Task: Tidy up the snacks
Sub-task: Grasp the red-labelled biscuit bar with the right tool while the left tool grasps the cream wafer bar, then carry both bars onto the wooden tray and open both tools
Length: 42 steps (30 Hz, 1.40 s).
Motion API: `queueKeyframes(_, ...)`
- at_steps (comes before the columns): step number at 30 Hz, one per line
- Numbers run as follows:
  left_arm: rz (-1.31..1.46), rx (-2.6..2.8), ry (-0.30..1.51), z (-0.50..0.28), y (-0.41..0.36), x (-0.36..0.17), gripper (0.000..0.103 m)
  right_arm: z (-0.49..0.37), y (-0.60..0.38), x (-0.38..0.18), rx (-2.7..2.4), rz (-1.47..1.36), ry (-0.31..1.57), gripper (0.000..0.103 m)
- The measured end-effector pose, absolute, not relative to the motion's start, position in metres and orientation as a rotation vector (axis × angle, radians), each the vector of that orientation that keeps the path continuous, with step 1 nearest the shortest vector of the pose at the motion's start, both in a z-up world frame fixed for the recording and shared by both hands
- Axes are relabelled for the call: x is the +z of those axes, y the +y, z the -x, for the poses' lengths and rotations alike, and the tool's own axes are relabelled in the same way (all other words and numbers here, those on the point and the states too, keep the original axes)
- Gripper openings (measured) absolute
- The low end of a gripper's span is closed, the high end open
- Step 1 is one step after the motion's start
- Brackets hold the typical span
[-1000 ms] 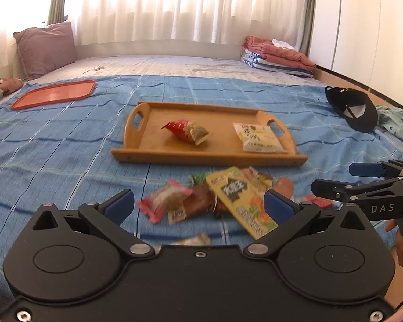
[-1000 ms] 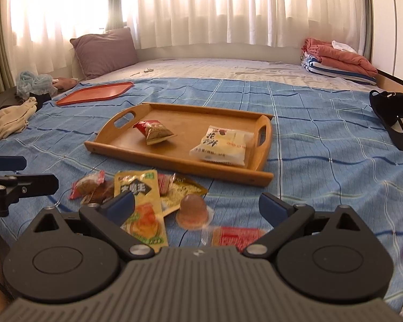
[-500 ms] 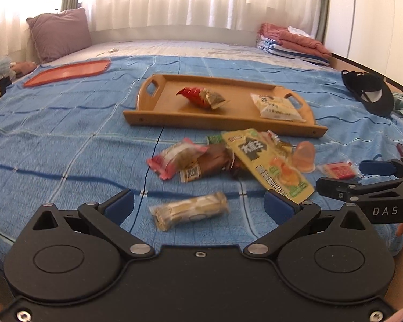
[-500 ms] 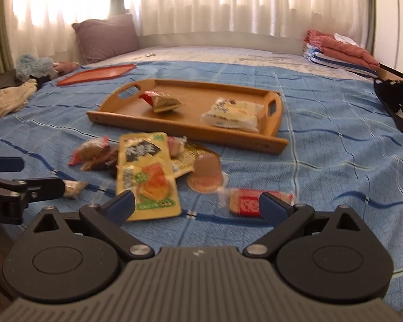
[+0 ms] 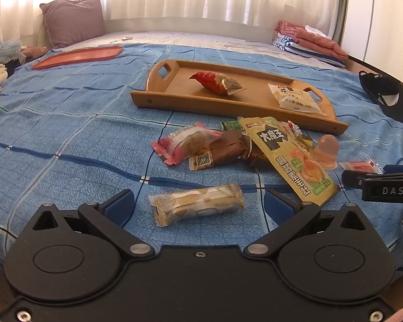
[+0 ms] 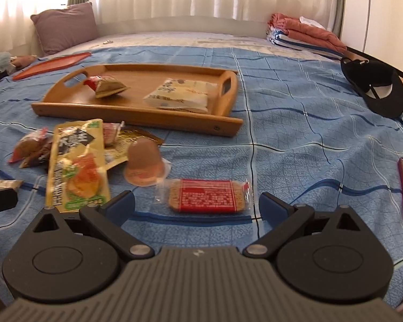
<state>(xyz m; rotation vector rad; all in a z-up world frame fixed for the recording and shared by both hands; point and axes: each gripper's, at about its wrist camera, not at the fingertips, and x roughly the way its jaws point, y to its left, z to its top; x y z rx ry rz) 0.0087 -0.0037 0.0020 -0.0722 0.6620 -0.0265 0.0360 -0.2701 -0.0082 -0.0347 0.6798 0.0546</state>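
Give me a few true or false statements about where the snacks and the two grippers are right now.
1. Two snacks lie in the wooden tray. True.
2. The left gripper is shut on the beige wafer pack. False: it is open, the pack lying between its fingers.
3. The jelly cup is in the tray. False: it sits on the blue bedspread.
4. The right gripper is open, the red cracker pack in front of it. True.

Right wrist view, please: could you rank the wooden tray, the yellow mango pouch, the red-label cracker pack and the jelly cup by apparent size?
1. wooden tray, largest despite lying farthest.
2. yellow mango pouch.
3. red-label cracker pack, though nearness to the camera inflates it.
4. jelly cup, smallest.
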Motion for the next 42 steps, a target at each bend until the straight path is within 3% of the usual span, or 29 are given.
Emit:
queueKeyframes(10, 0.075, 0.002, 0.649, -0.011, -0.008, -0.004, 0.095, -0.047, -0.268, -0.018, 0.046, 0.035, 0.689, 0.101)
queueKeyframes(15, 0.067, 0.008, 0.632, -0.008, -0.011, -0.005, 0.078, -0.046, -0.265, -0.018, 0.064, 0.039, 0.676, 0.097)
queueKeyframes(20, 0.115, -0.012, 0.609, -0.005, -0.005, 0.001, 0.065, -0.041, -0.263, -0.016, 0.085, 0.049, 0.665, 0.087)
queueKeyframes(25, 0.114, -0.036, 0.614, -0.004, -0.007, 0.003, 0.064, -0.037, -0.260, -0.013, 0.098, 0.057, 0.659, 0.077)
queueKeyframes(31, 0.096, -0.048, 0.598, 0.000, -0.011, 0.009, 0.063, -0.030, -0.258, -0.009, 0.113, 0.054, 0.653, 0.075)
queueKeyframes(33, 0.082, -0.053, 0.592, 0.001, -0.013, 0.012, 0.057, -0.027, -0.258, -0.007, 0.120, 0.059, 0.648, 0.075)
queueKeyframes(35, 0.069, -0.067, 0.589, 0.001, -0.014, 0.016, 0.040, -0.025, -0.258, -0.004, 0.124, 0.057, 0.642, 0.075)
queueKeyframes(36, 0.062, -0.074, 0.595, 0.000, -0.015, 0.017, 0.039, -0.024, -0.258, -0.001, 0.127, 0.053, 0.639, 0.075)
queueKeyframes(40, 0.018, -0.067, 0.597, -0.002, -0.019, 0.019, 0.040, -0.021, -0.260, 0.008, 0.135, 0.036, 0.625, 0.075)
queueKeyframes(41, 0.006, -0.052, 0.598, -0.002, -0.020, 0.018, 0.051, -0.021, -0.260, 0.010, 0.133, 0.037, 0.619, 0.075)
queueKeyframes(42, 0.001, -0.032, 0.594, 0.000, -0.020, 0.016, 0.075, -0.021, -0.260, 0.012, 0.131, 0.039, 0.615, 0.075)
